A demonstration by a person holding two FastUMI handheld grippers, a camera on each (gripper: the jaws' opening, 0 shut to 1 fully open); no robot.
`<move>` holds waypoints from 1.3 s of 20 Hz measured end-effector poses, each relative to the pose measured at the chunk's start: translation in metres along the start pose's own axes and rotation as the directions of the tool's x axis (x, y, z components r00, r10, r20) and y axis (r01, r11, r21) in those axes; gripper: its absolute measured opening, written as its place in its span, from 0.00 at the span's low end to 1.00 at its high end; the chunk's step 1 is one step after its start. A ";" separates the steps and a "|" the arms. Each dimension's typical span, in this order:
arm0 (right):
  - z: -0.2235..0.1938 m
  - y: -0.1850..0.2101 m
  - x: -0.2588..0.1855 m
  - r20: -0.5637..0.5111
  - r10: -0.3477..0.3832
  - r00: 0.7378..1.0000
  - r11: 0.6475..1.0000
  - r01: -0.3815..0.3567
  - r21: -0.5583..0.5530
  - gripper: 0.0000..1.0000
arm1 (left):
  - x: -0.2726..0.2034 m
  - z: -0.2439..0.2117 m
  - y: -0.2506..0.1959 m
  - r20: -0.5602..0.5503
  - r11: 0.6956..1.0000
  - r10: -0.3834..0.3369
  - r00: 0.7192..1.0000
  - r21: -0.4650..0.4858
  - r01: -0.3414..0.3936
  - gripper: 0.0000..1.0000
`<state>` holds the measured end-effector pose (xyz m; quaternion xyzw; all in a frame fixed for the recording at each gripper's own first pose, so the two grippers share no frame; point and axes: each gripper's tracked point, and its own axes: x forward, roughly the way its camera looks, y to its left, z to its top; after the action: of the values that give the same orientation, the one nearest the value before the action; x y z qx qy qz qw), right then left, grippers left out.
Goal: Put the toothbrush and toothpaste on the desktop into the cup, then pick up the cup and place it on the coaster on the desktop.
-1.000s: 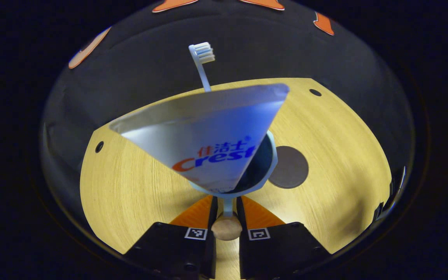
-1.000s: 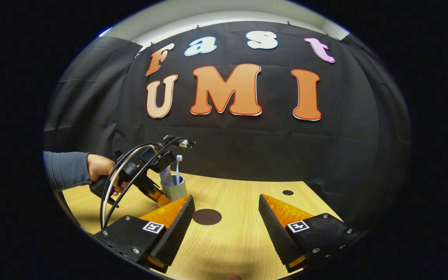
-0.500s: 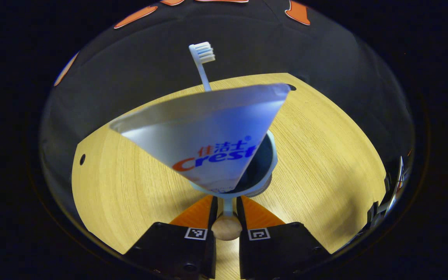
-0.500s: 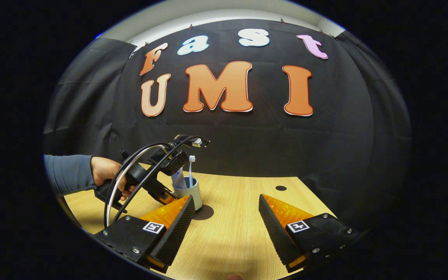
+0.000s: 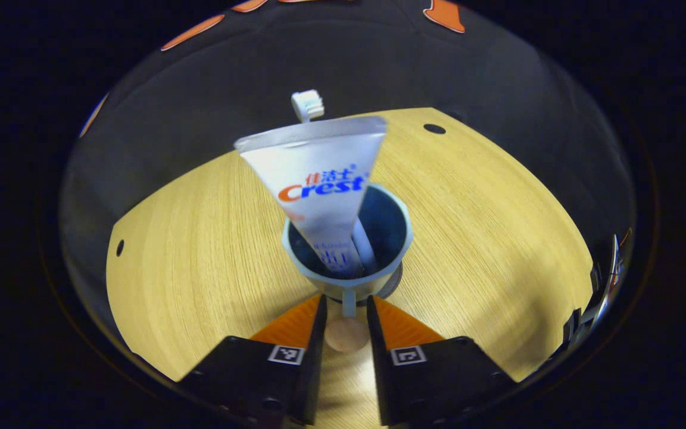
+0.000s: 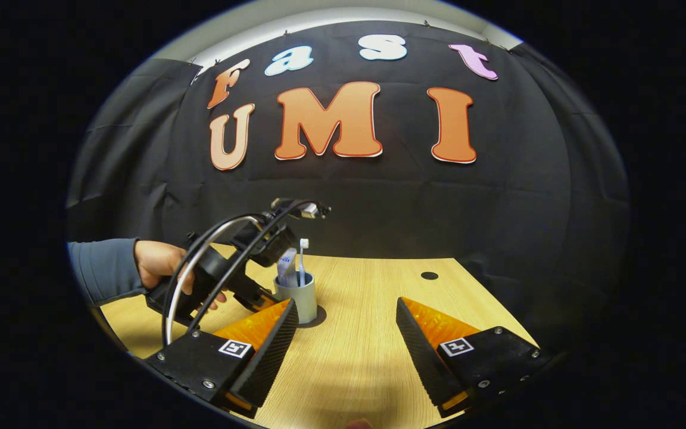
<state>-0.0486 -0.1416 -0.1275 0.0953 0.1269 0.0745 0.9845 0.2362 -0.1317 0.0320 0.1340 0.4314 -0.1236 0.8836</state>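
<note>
The last step is in hand: setting the cup [image 5: 348, 247] on the coaster [image 5: 395, 285]. In the left gripper view the left claw [image 5: 346, 310] has its two fingers close on either side of the cup's thin handle [image 5: 348, 304], at about 6 o'clock from the cup's mouth; whether both still press on it I cannot tell, since narrow gaps seem to show beside the handle. The toothpaste [image 5: 319, 190] and the toothbrush [image 5: 307, 106] both stand inside the cup, leaning toward 12 o'clock. A dark sliver of the coaster peeks out under the cup's base at about 4 o'clock, so the cup looks seated on or very nearly on it. In the right gripper view the cup [image 6: 299, 296] stands upright on the dark disc [image 6: 313, 320] on the table [image 6: 367, 333], with a hand [image 6: 158, 271] holding the left tool at its 9 o'clock.

The right claw [image 6: 343, 333] is spread wide, empty, near the table's front edge.

Next, as I judge it, the left claw should let go and back straight off toward 6 o'clock, without tugging the handle and tipping the top-heavy load.

Writing: the toothpaste tube bears "Crest" in orange, with blue Chinese characters above; smaller print lower down is unreadable.
</note>
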 end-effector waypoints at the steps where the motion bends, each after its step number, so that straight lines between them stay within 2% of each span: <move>1: -0.001 0.001 -0.001 -0.002 -0.002 1.000 1.000 0.002 -0.008 0.99 | -0.008 0.008 0.004 0.030 1.000 0.018 0.999 0.005 -0.018 0.59; 2: 0.000 -0.001 -0.002 -0.002 -0.012 1.000 1.000 0.012 -0.014 0.99 | -0.017 0.016 0.007 0.064 0.999 0.034 0.997 0.007 -0.034 0.76; 3: 0.003 -0.002 -0.002 0.002 -0.017 1.000 1.000 0.017 -0.016 0.99 | -0.026 0.026 0.009 0.104 0.999 0.045 0.994 0.006 -0.045 0.83; 4: 0.007 -0.002 -0.002 0.007 -0.019 1.000 1.000 0.019 -0.013 0.99 | -0.038 0.018 0.006 0.141 0.999 0.042 0.989 0.002 -0.043 0.83; 5: 0.009 -0.001 -0.002 0.012 -0.018 1.000 1.000 0.018 -0.009 0.99 | -0.041 0.029 0.005 0.173 0.999 0.046 0.984 -0.001 -0.047 0.86; 6: 0.014 0.002 -0.001 0.020 -0.018 1.000 1.000 0.018 -0.009 0.99 | -0.053 0.033 0.006 0.206 0.998 0.057 0.977 -0.003 -0.057 0.90; 7: 0.017 0.004 -0.001 0.027 -0.021 0.999 1.000 0.021 -0.010 0.99 | -0.057 0.037 0.010 0.240 0.998 0.069 0.968 -0.003 -0.070 1.00; 9: 0.021 0.011 0.003 0.034 -0.026 0.999 1.000 0.026 -0.002 0.99 | -0.071 0.035 0.007 0.323 0.997 0.080 0.943 -0.005 -0.083 1.00; 10: 0.022 0.017 0.005 0.036 -0.021 0.999 1.000 0.020 0.008 0.99 | -0.074 0.033 0.005 0.370 0.997 0.076 0.926 -0.009 -0.078 0.91; 11: 0.023 0.025 0.007 0.041 -0.017 0.999 1.000 0.016 0.015 0.99 | -0.074 0.032 0.007 0.412 0.997 0.076 0.908 -0.021 -0.074 1.00; 17: 0.048 0.065 0.016 0.149 -0.006 0.989 1.000 0.007 -0.004 0.99 | -0.087 0.020 0.014 0.583 0.983 0.183 0.791 -0.104 -0.150 0.99; 19: 0.056 0.073 0.016 0.189 -0.006 0.982 1.000 0.009 -0.013 0.99 | -0.088 0.024 0.013 0.637 0.978 0.207 0.743 -0.140 -0.153 0.99; 22: 0.063 0.087 0.015 0.231 0.016 0.973 1.000 -0.012 -0.019 0.99 | -0.095 0.032 0.010 0.718 0.976 0.203 0.666 -0.204 -0.078 0.99; 26: 0.065 0.099 0.013 0.263 0.032 0.964 0.999 -0.022 -0.042 0.99 | -0.114 0.036 0.031 0.777 0.964 0.264 0.571 -0.228 -0.135 0.99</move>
<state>-0.0310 -0.0547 -0.0482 0.0869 -0.0081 0.0771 0.9932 0.2053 -0.1034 0.1480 0.0483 -0.0218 -0.0386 0.9978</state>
